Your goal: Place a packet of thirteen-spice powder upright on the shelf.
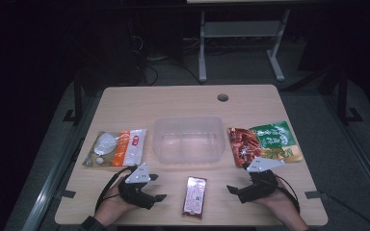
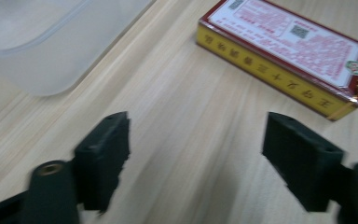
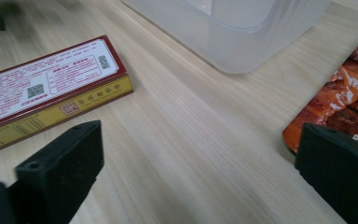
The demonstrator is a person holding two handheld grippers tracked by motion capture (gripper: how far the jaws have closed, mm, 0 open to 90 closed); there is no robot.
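A clear plastic container (image 1: 188, 139) stands at the middle of the wooden table (image 1: 139, 103). A small red, white and yellow box (image 1: 195, 196) lies flat near the front edge, between my two grippers. My left gripper (image 1: 157, 187) rests to the left of the box, open and empty. In the left gripper view its jaws (image 2: 198, 140) spread wide over bare wood, with the box (image 2: 289, 51) ahead to the right and the container (image 2: 42, 42) ahead to the left. My right gripper (image 1: 239, 180) is open and empty too (image 3: 200, 149), with the box (image 3: 42, 88) to its left.
A white and orange packet (image 1: 115, 148) lies left of the container. A red and green food packet (image 1: 265, 142) lies to its right, its corner by my right jaw (image 3: 349, 107). A cable hole (image 1: 222, 97) sits at the table's back. A metal desk frame (image 1: 241, 43) stands beyond.
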